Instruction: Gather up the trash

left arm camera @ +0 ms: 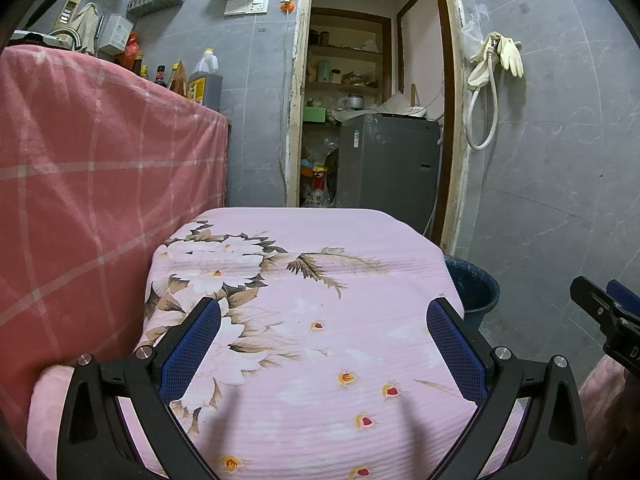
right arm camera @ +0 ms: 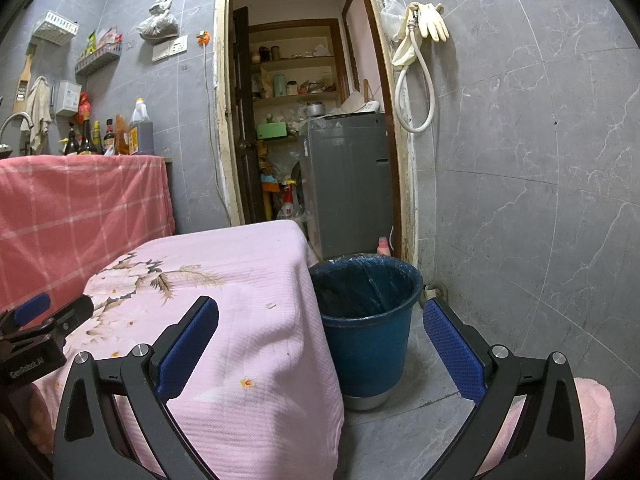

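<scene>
Two grippers hover over the pink floral bench (left arm camera: pixel 320 320), fingers spread wide, nothing held: left gripper (left arm camera: pixel 323 350), right gripper (right arm camera: pixel 320 354). Only a small pale scrap (right arm camera: pixel 271 304) on the cloth near its right edge, seemingly the trash, close to the blue bucket (right arm camera: pixel 366 344) on the floor just beside. Best taken from above, fingers straddling the scrap, pinching without bunching cloth. Scrap and bucket interior plain from the right wrist; barely a sliver of bucket from the left, scrap not discernible.
</scene>
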